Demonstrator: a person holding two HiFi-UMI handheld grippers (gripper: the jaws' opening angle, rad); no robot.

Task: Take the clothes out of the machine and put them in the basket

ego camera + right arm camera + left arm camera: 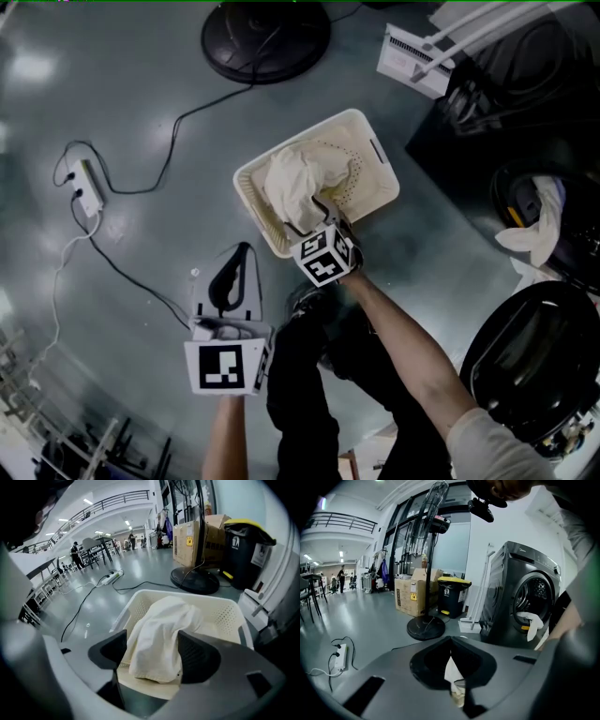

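A cream cloth lies heaped in the cream plastic basket on the grey floor. My right gripper reaches down into the basket's near side. In the right gripper view it stands open, with the cloth lying loose between and beyond the jaws. To the right is the dark washing machine, its round door swung open. Another pale cloth hangs out of its drum. My left gripper hovers left of the basket, jaws closed tip to tip with nothing held.
A standing fan's round base sits beyond the basket, with a cable running to a power strip at the left. A white slatted unit lies by the machine. Cardboard boxes and a bin stand further back.
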